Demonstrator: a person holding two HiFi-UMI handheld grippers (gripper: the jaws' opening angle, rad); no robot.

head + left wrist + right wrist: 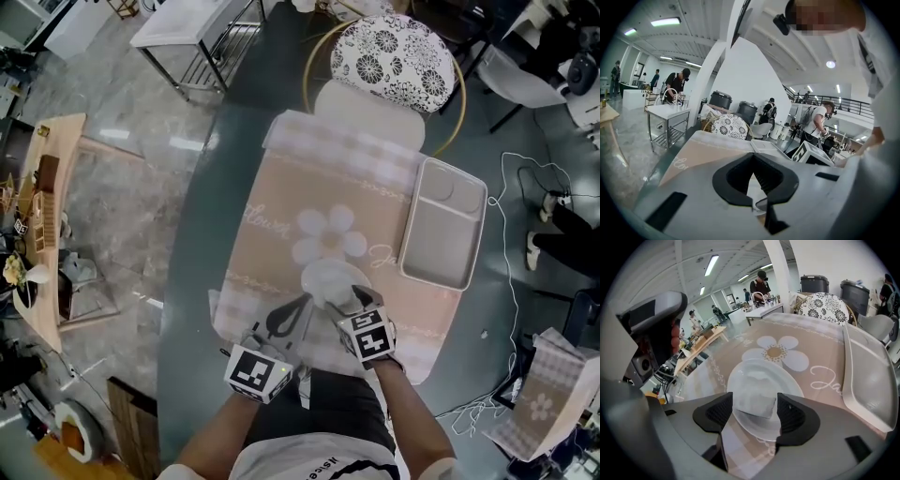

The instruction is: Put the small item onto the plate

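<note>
**Here, the small item point(755, 405) is in the right tongs point(754, 396) at the plate point(761, 371)**

The right tongs grasp the small item, a pale, squarish piece, with one black pad against each of its sides. It is over the middle of the white plate. From where I stand I cannot tell whether its underside already touches the plate.

The plate lies on a beige placemat point(347, 187) printed with a white flower, close to the near edge of the dark desk point(202, 234) and about midway along it.

The left tongs point(753, 159) are clenched tip to tip with nothing between them. They are just beside the right ones, off the plate's near-left rim.

A grey tray point(441, 234) lies along the placemat's right side, toward the desk's right edge and apart from the plate. A chair point(394, 52) with a black-and-white patterned cushion stands at the far edge.
</note>
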